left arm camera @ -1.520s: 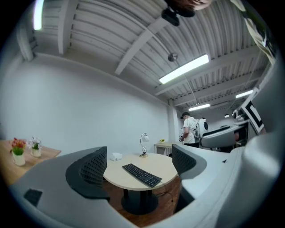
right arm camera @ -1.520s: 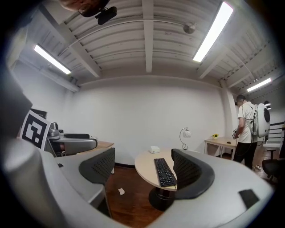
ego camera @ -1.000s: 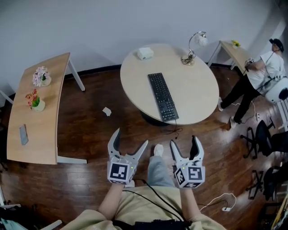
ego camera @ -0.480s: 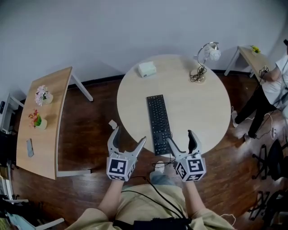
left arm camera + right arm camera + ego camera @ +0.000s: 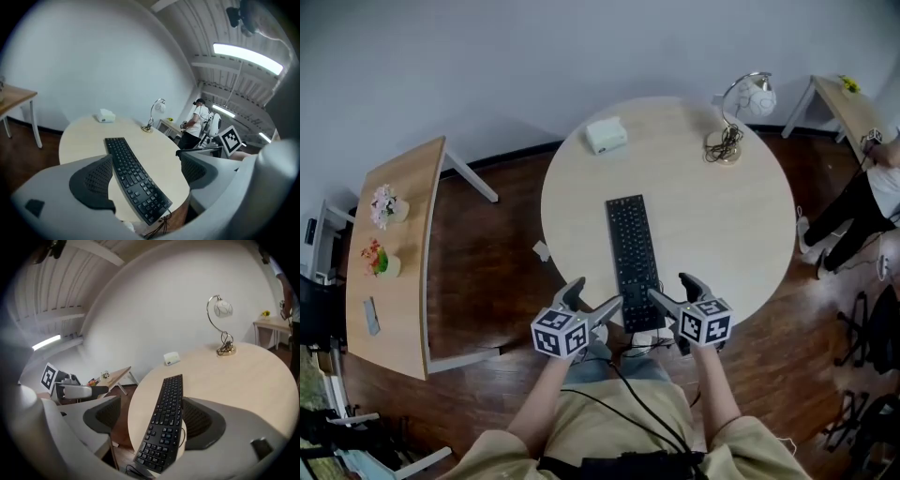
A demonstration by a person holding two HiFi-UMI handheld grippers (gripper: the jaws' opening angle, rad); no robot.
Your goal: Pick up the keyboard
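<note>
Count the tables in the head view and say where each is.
3: the round table under the keyboard, straight ahead; the long wooden table at the left; a small table partly seen at the upper right. More may lie out of frame.

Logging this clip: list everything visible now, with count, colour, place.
Round table: 1, pale wood, centre.
Keyboard: 1, black, on round table, near edge.
Box: 1, white, table's far side.
Lamp: 1, white shade, table's far right.
Side table: 1, wood, left.
Flower pots: 2, pink and red blooms, on side table.
Scrap: 1, white, floor left of round table.
Bystander: 1, dark trousers, far right.
Left tongs: 1, grey, open, left of keyboard's near end.
Right tongs: 1, grey, open, right of it.
</note>
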